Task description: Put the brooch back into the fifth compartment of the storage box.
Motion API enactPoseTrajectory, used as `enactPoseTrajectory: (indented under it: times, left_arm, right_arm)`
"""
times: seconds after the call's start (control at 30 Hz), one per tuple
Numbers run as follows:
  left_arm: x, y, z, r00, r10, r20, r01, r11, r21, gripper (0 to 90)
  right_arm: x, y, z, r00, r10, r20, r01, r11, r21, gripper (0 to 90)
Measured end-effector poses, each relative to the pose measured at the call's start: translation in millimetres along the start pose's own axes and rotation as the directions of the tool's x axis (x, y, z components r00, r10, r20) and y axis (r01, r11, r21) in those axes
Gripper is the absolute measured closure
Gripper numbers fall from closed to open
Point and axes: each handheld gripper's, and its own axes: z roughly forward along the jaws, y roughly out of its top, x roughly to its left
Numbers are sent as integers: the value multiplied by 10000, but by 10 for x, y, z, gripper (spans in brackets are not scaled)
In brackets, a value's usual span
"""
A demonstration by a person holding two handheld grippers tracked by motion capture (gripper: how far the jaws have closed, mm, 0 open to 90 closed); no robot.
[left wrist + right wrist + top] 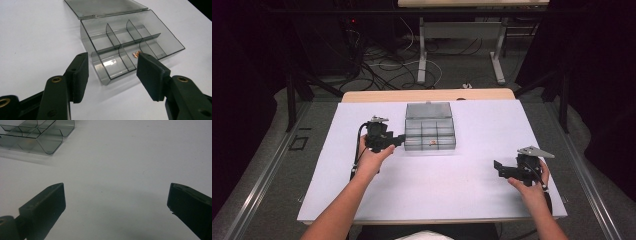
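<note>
A smoky clear compartment box lies with its lid folded back toward the far side of the table. One front compartment holds a few small copper-coloured pieces. My left gripper sits just left of the box, pointing at its left end. In the left gripper view it is open, with the box's near corner showing beyond the gap and no pad touching it. My right gripper rests near the front right of the table, well away from the box. It is wide open over bare white surface.
A white sheet covers the table, and a wooden strip shows along its far edge. Behind the table, cables and the legs of another table stand on the floor. A corner of the box shows at the upper left of the right gripper view.
</note>
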Motion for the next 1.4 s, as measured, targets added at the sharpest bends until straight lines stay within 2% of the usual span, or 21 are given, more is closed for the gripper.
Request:
enactPoseTrajectory:
  times: [0.1,0.3,0.7,0.77,0.9,1.17,1.3,1.4]
  left_arm:
    - [78,-53,-70,10000,-25,42,25,10000,-81,421]
    - [210,-159,-228,9996,-259,-143,254,9991,-353,386]
    - [446,-358,-512,9970,-662,-393,625,9941,-881,199]
    - [482,-401,-548,9962,-699,-523,651,9940,-882,164]
    - [556,-480,-618,9945,-773,-713,709,9936,-884,151]
    - [696,-610,-729,9849,-1296,-1147,1197,9888,-895,45]
    - [758,-676,-761,9818,-1366,-1317,1276,9890,-746,6]
    - [797,-725,-773,9807,-1258,-1497,1184,9913,-576,4]
  right_arm:
    - [-3,-1,0,10000,18,9,-18,10000,20,13]
    - [-1,1,-5,10000,-38,28,38,10000,-14,13]
    - [5,-3,-7,9999,-77,70,77,10000,13,13]
    - [4,-3,-8,9999,-107,87,107,9999,0,13]
    - [11,-3,-9,9999,-97,110,97,10000,5,13]
    - [15,-5,-13,9999,-59,107,59,10000,15,13]
    - [17,-5,-10,9999,-50,105,49,10000,32,13]
    - [15,-5,-10,9999,-93,100,93,10000,14,13]
